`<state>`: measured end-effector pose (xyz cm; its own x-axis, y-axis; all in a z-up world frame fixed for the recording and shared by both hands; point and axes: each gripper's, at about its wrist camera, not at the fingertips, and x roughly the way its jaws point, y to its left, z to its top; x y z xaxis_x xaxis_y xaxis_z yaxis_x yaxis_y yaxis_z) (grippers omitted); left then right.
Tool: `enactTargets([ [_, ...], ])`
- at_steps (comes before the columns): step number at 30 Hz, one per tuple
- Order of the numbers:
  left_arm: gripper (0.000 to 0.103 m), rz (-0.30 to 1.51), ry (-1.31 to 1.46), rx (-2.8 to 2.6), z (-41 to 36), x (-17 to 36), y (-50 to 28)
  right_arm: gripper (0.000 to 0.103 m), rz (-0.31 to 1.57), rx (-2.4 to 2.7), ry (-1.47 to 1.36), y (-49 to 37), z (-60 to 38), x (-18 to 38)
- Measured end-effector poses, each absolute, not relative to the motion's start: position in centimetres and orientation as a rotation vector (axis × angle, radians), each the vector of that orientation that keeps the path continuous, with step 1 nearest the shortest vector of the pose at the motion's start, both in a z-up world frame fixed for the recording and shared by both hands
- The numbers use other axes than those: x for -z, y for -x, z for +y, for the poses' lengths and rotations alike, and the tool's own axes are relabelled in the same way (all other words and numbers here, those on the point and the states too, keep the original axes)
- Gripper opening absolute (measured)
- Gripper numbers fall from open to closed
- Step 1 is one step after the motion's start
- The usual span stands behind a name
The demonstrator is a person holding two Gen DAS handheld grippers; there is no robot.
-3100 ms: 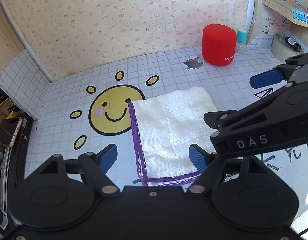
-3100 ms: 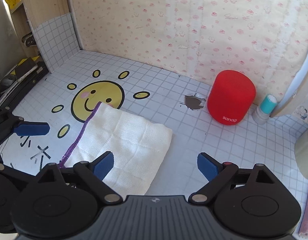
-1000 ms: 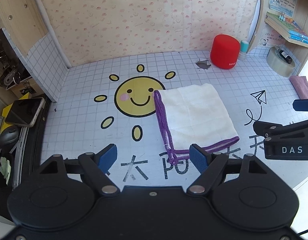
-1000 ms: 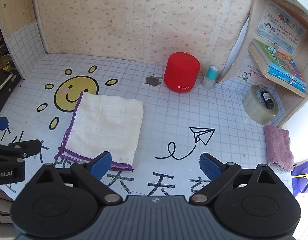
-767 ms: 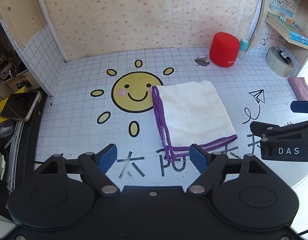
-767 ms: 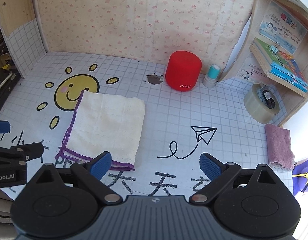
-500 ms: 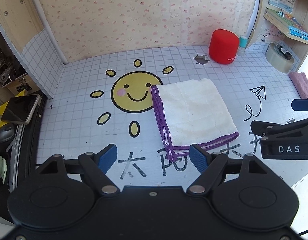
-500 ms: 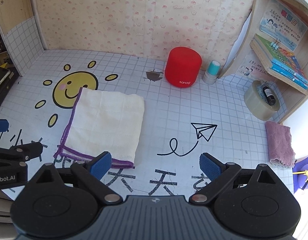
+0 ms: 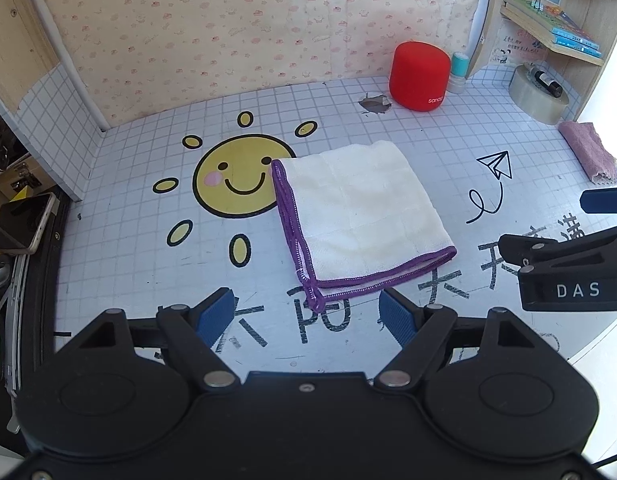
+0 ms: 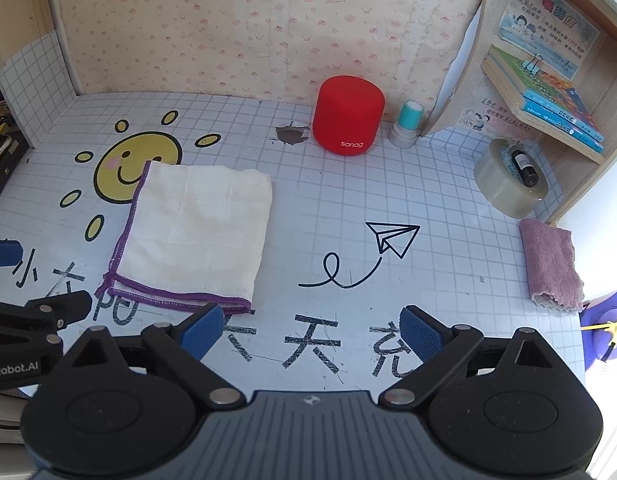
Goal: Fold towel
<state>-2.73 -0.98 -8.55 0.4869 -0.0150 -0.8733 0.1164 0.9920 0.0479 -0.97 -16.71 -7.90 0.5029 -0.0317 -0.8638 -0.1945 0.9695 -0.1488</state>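
Observation:
A cream towel [image 9: 360, 212] with purple stitched edges lies folded flat on the gridded table, its left edge over the sun drawing; it also shows in the right wrist view as the towel [image 10: 196, 232]. My left gripper [image 9: 306, 316] hovers open above the table just in front of the towel's near purple corner, nothing between its blue pads. My right gripper [image 10: 310, 330] is open too, above printed characters to the right of the towel's near edge. Each gripper shows at the side of the other's view.
A red speaker [image 10: 348, 114], a small teal-capped bottle [image 10: 406, 124] and a tape roll [image 10: 508, 178] stand at the back right under a wooden shelf [image 10: 548, 116]. A pink cloth [image 10: 550, 264] lies at the right edge. A phone [image 9: 22, 222] lies off the table's left side.
Since three seconds ago both grippers have pulled back and up from the towel, leaving it folded on the table. Over the last second the views barely shift.

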Motion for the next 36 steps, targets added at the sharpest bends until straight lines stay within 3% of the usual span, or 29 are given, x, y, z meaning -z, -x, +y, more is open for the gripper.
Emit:
enactTargets([
  [36,0.08,1.063,-0.077,0.082,-0.7,8.8,-1.0,0.095,1.019,-0.143,0.203,-2.9,-15.6,8.0],
])
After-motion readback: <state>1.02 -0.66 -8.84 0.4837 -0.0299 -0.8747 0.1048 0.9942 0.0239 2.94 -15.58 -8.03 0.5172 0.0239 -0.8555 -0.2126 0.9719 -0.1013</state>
